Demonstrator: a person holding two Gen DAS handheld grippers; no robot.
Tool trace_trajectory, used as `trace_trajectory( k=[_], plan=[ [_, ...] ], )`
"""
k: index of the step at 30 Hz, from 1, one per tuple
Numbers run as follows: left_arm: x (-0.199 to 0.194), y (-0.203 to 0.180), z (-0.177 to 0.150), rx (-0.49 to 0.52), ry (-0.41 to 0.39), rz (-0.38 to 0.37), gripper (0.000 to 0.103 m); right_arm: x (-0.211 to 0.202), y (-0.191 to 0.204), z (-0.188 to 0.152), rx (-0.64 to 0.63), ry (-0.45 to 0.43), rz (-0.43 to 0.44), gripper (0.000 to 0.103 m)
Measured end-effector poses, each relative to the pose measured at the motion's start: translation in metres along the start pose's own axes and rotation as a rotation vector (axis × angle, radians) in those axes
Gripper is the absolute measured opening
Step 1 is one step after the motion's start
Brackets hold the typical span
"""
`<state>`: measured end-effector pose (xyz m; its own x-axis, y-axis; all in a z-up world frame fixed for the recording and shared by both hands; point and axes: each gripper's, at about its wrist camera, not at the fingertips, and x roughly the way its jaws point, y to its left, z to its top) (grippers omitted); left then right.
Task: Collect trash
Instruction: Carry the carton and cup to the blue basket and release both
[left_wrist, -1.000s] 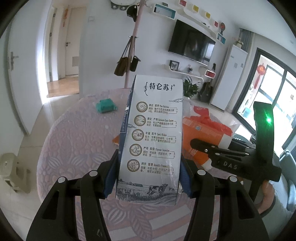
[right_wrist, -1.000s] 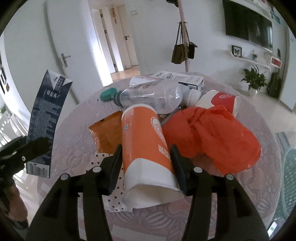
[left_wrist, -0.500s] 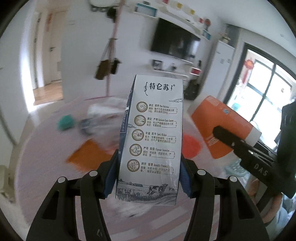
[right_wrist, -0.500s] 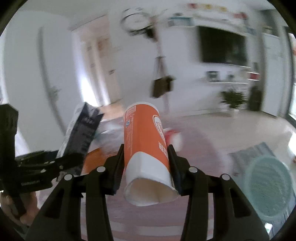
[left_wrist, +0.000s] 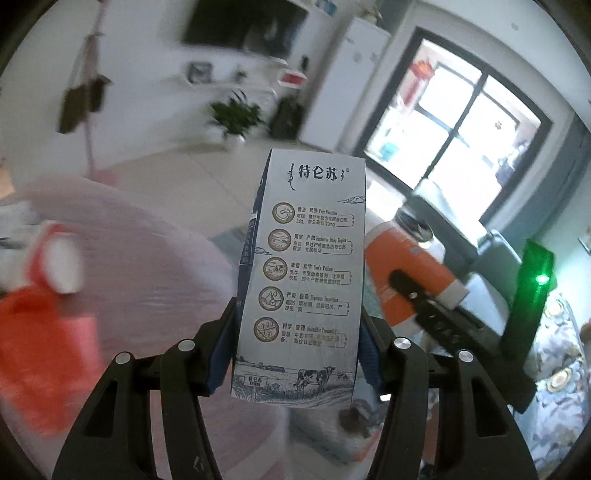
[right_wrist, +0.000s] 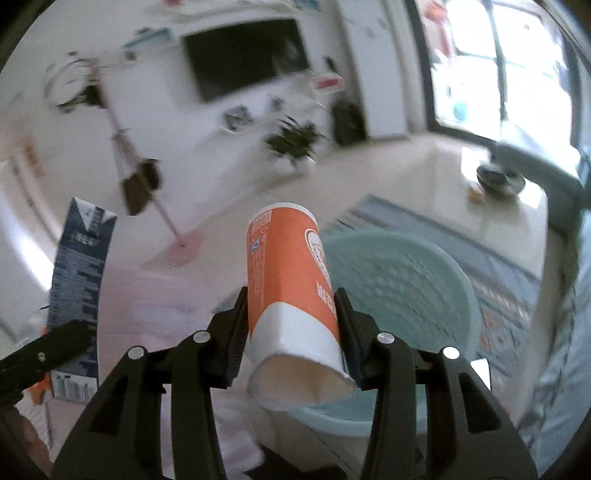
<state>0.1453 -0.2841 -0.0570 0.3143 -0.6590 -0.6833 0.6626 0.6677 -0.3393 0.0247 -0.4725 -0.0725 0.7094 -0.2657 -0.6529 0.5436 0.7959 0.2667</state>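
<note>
A white and blue milk carton (left_wrist: 301, 280) is held upright in the centre, clamped low on its sides by the two black fingers of the left gripper (left_wrist: 295, 354). To the right of the carton, an orange and white paper cup (left_wrist: 410, 275) is gripped by the right gripper (left_wrist: 421, 295), on which a green light is lit. To the left of the carton, a pink table (left_wrist: 155, 273) is seen blurred, with an orange bag (left_wrist: 40, 347) lying on it. Behind the carton, a potted plant (left_wrist: 234, 118) and a large window (left_wrist: 454, 114) are seen.
</note>
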Motion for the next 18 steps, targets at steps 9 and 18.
trace_trajectory(
  k=[9,18],
  plan=[
    [0.09,-0.01,0.001,0.007,0.136,-0.042,0.055,0.042,-0.056,-0.014,0.088,0.102,-0.096,0.047],
    [0.076,-0.014,-0.005,0.029,0.082,-0.024,0.077,0.06,-0.048,-0.01,0.047,0.068,-0.125,0.072]
  ],
)
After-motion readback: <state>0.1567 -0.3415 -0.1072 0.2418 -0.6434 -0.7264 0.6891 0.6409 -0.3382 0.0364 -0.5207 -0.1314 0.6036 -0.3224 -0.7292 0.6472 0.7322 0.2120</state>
